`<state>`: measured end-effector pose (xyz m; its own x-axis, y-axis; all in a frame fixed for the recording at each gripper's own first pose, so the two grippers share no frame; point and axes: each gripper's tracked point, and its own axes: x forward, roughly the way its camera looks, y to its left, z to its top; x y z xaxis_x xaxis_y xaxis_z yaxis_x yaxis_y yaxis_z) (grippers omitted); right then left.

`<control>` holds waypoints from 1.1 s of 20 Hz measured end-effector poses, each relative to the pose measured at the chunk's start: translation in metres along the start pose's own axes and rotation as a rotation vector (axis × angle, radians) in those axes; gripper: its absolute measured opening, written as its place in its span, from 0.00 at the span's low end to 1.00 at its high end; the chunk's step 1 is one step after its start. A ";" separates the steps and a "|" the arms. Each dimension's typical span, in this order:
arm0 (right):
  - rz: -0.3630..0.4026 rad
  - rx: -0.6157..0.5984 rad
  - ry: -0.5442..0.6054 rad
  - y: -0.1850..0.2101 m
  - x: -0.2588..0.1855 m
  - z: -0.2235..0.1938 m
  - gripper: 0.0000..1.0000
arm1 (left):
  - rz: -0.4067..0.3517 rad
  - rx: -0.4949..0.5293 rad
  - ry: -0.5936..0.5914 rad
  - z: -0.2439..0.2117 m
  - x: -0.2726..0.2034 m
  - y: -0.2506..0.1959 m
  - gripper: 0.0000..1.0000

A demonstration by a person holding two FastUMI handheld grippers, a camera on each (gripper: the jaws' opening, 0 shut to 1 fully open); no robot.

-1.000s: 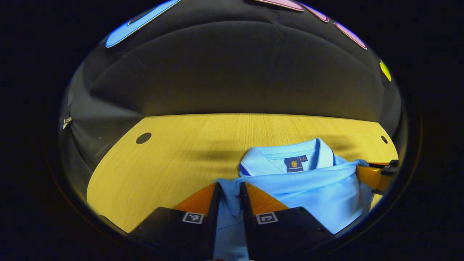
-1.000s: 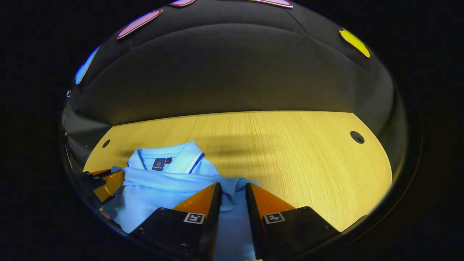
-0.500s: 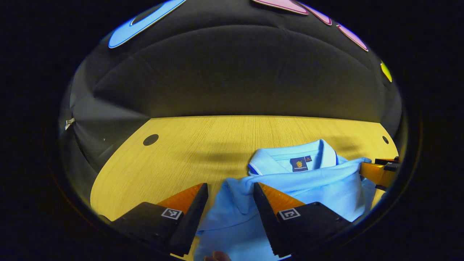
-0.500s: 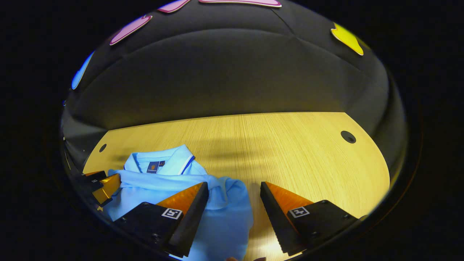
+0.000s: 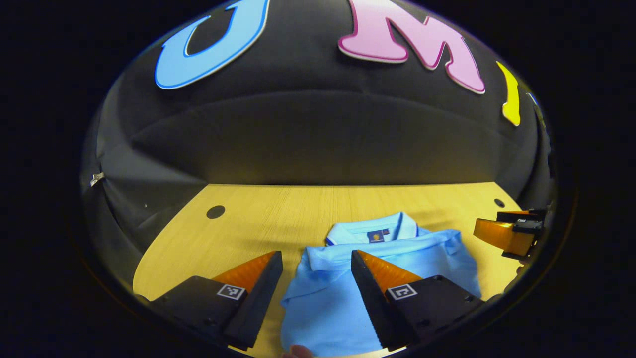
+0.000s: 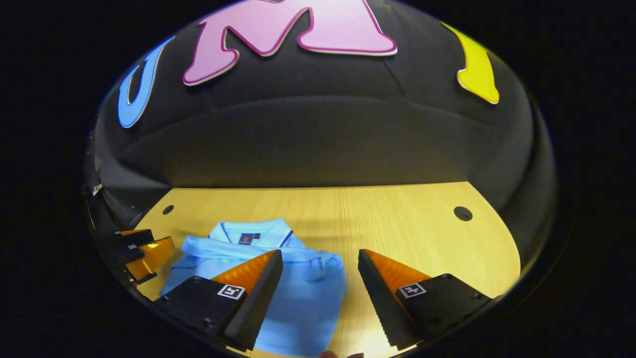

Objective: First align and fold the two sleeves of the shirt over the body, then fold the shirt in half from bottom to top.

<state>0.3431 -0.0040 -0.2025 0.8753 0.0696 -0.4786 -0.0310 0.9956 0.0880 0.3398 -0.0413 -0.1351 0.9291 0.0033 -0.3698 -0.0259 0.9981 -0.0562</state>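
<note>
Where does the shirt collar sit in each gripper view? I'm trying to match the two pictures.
Left gripper view: the collar lies right of centre on the table, beyond the left gripper, at the far end of the shirt.
Right gripper view: the collar lies left of centre, beyond the right gripper.
Shared landmark: the dark neck label inside the collar.
</note>
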 end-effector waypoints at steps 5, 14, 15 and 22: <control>0.035 -0.046 -0.060 0.019 -0.081 0.024 0.95 | -0.021 0.003 -0.092 0.026 -0.088 0.008 0.89; 0.126 -0.079 -0.153 0.084 -0.219 0.022 0.96 | -0.117 -0.037 -0.198 0.033 -0.239 -0.003 0.89; 0.134 -0.069 -0.173 0.090 -0.234 0.025 0.96 | -0.124 -0.041 -0.199 0.029 -0.252 -0.003 0.89; 0.082 -0.056 -0.269 0.077 -0.303 0.027 0.96 | -0.115 -0.148 -0.185 0.008 -0.311 0.014 0.89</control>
<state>0.0887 0.0496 -0.0274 0.9651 0.1387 -0.2220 -0.1274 0.9897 0.0646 0.0531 -0.0282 -0.0133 0.9804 -0.0850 -0.1780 0.0429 0.9727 -0.2282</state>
